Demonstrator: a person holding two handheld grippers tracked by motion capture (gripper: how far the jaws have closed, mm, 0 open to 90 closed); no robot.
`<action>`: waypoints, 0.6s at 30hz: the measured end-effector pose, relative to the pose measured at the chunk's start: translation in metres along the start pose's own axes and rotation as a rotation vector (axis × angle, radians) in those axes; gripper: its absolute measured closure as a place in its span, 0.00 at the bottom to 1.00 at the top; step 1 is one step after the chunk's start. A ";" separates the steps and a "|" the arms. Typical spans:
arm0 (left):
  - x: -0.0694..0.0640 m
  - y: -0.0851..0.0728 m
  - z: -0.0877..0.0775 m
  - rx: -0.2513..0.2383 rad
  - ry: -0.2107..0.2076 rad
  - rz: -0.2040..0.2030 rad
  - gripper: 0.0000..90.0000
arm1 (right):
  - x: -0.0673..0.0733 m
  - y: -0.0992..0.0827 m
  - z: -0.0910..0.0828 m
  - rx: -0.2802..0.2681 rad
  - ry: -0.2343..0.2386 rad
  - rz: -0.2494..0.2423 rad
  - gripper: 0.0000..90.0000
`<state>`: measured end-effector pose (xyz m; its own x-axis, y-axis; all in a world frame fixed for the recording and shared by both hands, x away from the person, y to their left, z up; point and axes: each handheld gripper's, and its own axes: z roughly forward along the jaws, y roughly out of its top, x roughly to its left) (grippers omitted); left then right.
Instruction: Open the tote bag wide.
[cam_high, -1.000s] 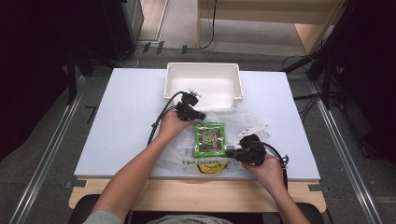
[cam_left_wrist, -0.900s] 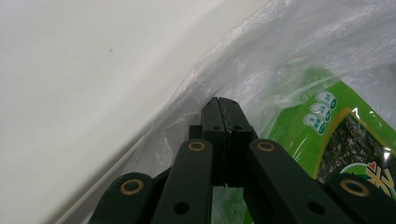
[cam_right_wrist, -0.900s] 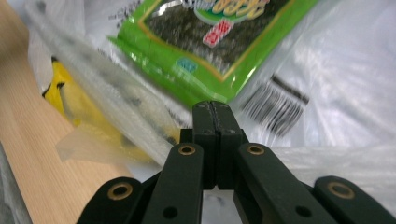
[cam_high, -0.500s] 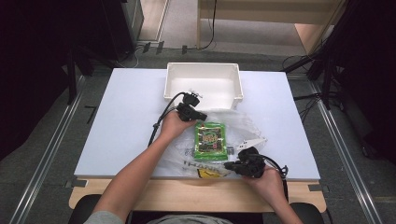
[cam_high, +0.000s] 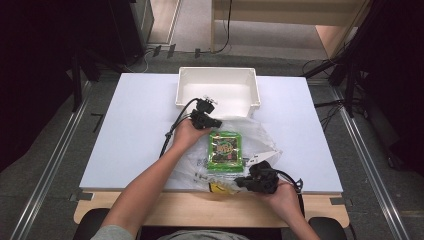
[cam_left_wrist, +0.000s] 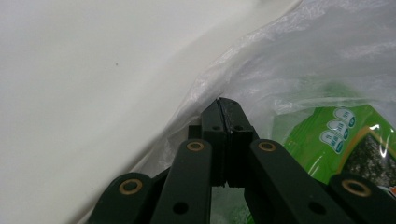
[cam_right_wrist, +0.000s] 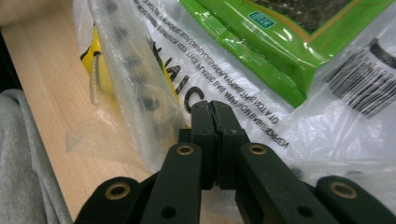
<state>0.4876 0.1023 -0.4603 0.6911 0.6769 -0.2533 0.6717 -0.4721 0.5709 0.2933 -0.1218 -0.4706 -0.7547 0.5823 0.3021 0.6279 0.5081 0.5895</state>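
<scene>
We have both hand-held grippers clamped tight on the clear plastic bag (cam_high: 250, 145): the left hand-held gripper (cam_high: 216, 122) pinches its 12 o'clock edge just short of the white bin (cam_high: 217, 90), and the right hand-held gripper (cam_high: 241, 182) pinches the 6 o'clock edge over the surface's (cam_high: 125, 130) wooden lip. The green snack packet (cam_high: 224, 150) lies flat inside the bag between them. Likely step: lifting the bag toward the bin. We should raise both ends evenly, keep the film taut and the mouth up so the packet doesn't slide out.
</scene>
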 end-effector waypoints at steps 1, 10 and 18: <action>0.000 0.000 -0.001 0.004 -0.008 -0.003 1.00 | 0.000 0.000 -0.001 0.002 -0.005 0.007 0.99; -0.011 0.004 -0.019 -0.027 -0.034 0.024 0.99 | -0.003 0.012 -0.014 -0.070 -0.024 0.014 0.88; -0.016 0.003 -0.033 -0.015 -0.060 0.012 0.95 | -0.008 0.027 -0.031 -0.115 -0.058 0.017 0.84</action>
<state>0.4697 0.1081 -0.4286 0.7140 0.6362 -0.2924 0.6597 -0.4712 0.5855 0.3103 -0.1324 -0.4336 -0.7299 0.6276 0.2708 0.6122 0.4239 0.6675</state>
